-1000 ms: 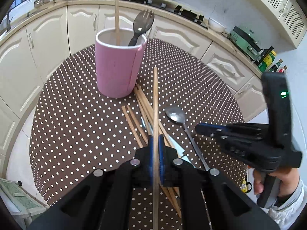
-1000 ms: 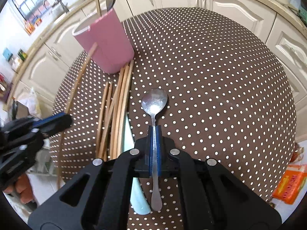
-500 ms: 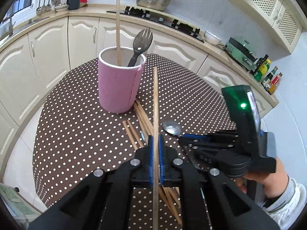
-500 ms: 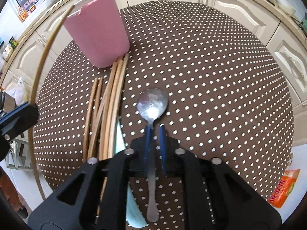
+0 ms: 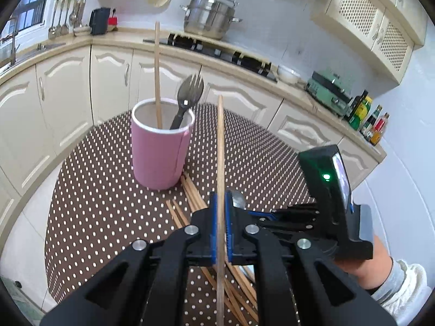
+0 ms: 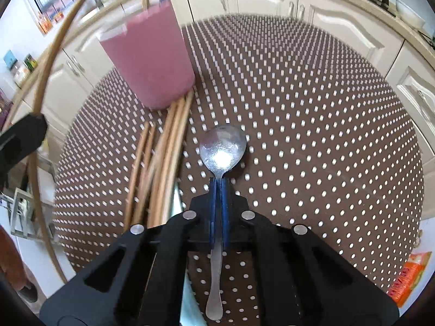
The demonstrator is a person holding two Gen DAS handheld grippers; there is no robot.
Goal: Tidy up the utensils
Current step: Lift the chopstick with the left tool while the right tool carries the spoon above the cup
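Cream cabinet doors with arched panels curve around a round tabletop (image 5: 103, 190) covered in a brown cloth with small white dots. At the upper centre of the left wrist view a steel stockpot (image 5: 209, 17) sits on the black hob, and bottles stand at the right edge of the counter. Left of centre in that view, a matte pink cylindrical cup (image 5: 160, 154) with a pale rim stands upright on the cloth, holding a long wooden stick (image 5: 157, 76) and a dark plastic spork (image 5: 187, 100), both leaning on its rim. Just beside the cup's base, thin wooden chopsticks (image 6: 165, 163) lie in a loose bundle running toward the bottom of the frame. The left gripper (image 5: 220, 225) has its blue-padded fingers clenched on one straight wooden chopstick (image 5: 220, 146), which points up the middle of the frame with its tip near the cup. In the right wrist view, the right gripper (image 6: 218, 190) has its fingers clenched on the thin neck of a shiny metal spoon (image 6: 223, 149); the oval bowl, catching glare, lies above the fingertips at frame centre and the flat handle runs down below them. A pale blue-green object (image 6: 190, 298) lies partly hidden under that gripper, beside the bundle.
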